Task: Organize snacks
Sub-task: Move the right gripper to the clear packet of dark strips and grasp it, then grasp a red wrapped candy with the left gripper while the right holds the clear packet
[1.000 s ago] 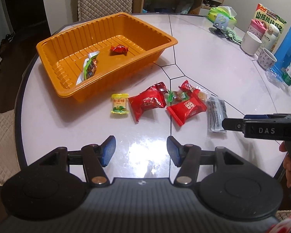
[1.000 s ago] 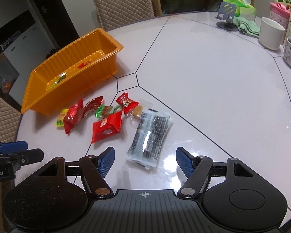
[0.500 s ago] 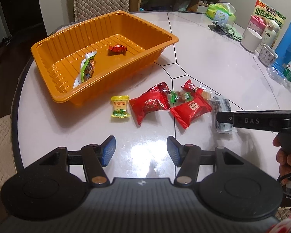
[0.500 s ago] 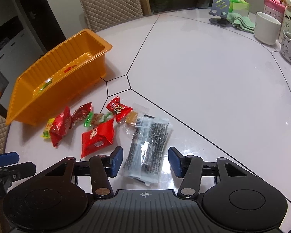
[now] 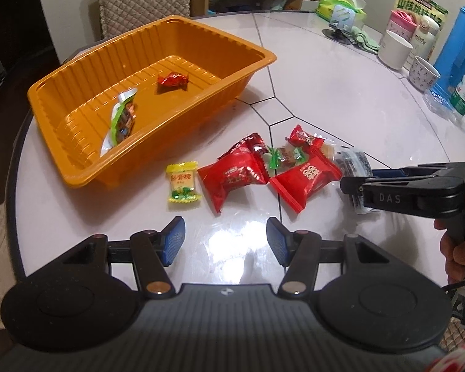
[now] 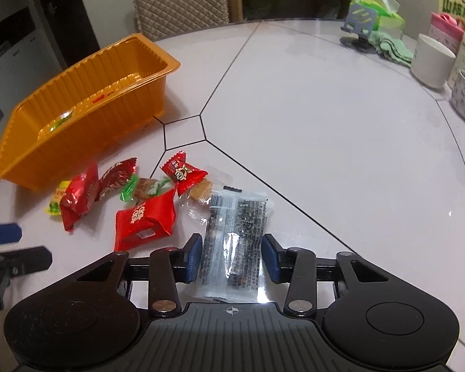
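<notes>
In the left wrist view, the left gripper (image 5: 224,241) hovers with jaws apart and empty over bare table (image 5: 341,93), short of the loose snacks, probably waiting its turn; the orange tray (image 5: 257,50) already holds two candies. The right gripper's arm reads "DAS". In the right wrist view, the right gripper (image 6: 231,259) straddles the clear sesame bar packet (image 6: 235,241), jaws closing but not yet pressing it, likely to carry it to the tray.

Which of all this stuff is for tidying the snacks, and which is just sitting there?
For the job:
- orange tray, two snacks inside
- clear black-speckled packet, between the closing right gripper jaws
- red packets, yellow candy
- left gripper, open over bare table

Just lying about:
- white mug
- green cloth
- blue box
</notes>
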The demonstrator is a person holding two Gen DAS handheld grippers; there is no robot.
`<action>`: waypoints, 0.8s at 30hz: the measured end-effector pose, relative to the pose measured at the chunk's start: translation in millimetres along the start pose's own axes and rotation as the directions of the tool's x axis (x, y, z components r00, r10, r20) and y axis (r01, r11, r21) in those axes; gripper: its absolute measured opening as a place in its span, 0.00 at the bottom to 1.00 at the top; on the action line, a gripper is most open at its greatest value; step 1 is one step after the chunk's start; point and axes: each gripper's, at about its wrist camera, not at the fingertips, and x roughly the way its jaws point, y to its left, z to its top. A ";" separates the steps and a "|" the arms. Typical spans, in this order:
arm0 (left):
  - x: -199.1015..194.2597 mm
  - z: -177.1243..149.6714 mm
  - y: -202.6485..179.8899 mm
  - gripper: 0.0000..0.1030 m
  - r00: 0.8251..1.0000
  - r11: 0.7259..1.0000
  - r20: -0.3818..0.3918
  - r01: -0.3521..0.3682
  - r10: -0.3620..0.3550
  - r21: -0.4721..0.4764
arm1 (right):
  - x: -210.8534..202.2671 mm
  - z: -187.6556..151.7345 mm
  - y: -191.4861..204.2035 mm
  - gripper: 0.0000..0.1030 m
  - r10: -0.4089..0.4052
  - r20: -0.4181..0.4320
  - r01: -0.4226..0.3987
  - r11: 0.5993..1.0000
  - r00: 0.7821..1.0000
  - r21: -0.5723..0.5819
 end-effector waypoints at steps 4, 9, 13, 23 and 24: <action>6.4 4.7 -4.1 0.53 1.000 0.998 0.009 -0.001 0.000 0.060 | -0.8 0.4 -5.9 0.39 0.016 -0.001 -0.016 1.000 1.000 0.012; 18.0 9.0 -10.6 0.52 0.999 0.989 0.037 -0.029 0.023 0.146 | -4.3 1.1 -19.6 0.39 0.016 -0.004 -0.016 0.998 1.000 0.064; 28.9 11.8 -16.7 0.51 0.998 0.979 0.053 -0.053 0.043 0.199 | -7.7 1.2 -29.1 0.39 0.016 -0.003 -0.016 0.995 1.000 0.102; 49.0 13.8 -36.5 0.43 0.990 0.938 0.116 -0.117 0.083 0.326 | -10.7 -1.2 -38.7 0.39 0.011 0.001 -0.011 0.991 1.000 0.130; 50.0 13.7 -38.0 0.41 0.989 0.935 0.119 -0.121 0.085 0.334 | -10.9 -1.2 -39.5 0.39 0.010 0.002 -0.010 0.991 1.000 0.133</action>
